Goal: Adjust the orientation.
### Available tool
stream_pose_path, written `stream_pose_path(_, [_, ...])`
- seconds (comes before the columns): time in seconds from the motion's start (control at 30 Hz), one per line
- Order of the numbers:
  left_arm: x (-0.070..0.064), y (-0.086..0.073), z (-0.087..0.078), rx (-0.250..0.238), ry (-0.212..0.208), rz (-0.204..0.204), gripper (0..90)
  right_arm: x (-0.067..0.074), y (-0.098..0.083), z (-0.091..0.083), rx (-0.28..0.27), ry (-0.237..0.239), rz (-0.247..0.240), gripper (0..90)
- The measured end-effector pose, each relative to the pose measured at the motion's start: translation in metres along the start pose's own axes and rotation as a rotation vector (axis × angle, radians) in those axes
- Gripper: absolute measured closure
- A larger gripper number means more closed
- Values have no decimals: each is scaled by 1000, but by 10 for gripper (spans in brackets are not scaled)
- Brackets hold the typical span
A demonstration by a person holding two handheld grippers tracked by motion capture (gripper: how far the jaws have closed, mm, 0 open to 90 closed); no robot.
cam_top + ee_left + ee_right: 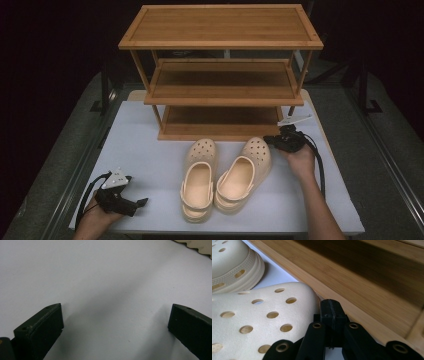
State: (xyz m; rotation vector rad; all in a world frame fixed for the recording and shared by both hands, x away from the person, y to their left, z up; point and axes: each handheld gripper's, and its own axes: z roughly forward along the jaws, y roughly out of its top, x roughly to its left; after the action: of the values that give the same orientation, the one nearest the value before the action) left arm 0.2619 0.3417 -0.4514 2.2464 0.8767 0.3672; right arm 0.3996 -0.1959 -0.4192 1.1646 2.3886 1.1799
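Two cream clogs lie side by side on the white table, toes toward a wooden shelf rack [220, 70]. The left clog [199, 177] is straight, the right clog [245, 172] angles rightward. My right gripper [270, 140] is shut with nothing in it, its tip just right of the right clog's toe. In the right gripper view the closed jaws [331, 315] sit between that perforated toe [259, 322] and the rack's bottom board [352, 290]. My left gripper [142, 202] rests open near the front left corner. Bare table lies between its fingertips [47, 320].
The rack has three tiers and stands at the back of the white table [145, 150]. The other clog's toe [234, 265] shows at the upper left of the right gripper view. A scalloped clog sole edge [197, 247] peeks into the left gripper view.
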Motion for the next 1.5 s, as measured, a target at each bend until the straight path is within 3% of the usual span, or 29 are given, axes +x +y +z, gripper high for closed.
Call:
stream_pose_path(0.23, [0, 0, 0, 0, 0, 0, 0, 8, 13, 14, 5, 12, -32, 899])
stream_pose_path(0.67, [0, 0, 0, 0, 0, 0, 0, 38, 39, 53, -15, 89, -86, 899])
stream_pose_path(0.87, [0, 0, 0, 0, -1, 0, 0, 44, 45, 61, -30, 85, -90, 899])
stream_pose_path(1.0, [0, 0, 0, -1, 0, 0, 0, 42, 44, 56, -33, 88, -77, 898])
stream_pose_path(1.07, [0, 0, 0, 0, -1, 0, 0, 43, 42, 46, -34, 84, -70, 885])
stream_pose_path(1.37, [0, 0, 0, -1, 1, 0, 0, 44, 26, 7, -45, 68, -45, 651])
stream_pose_path(1.5, [0, 0, 0, -1, 1, 0, 0, 46, 19, -4, -46, 57, -32, 595])
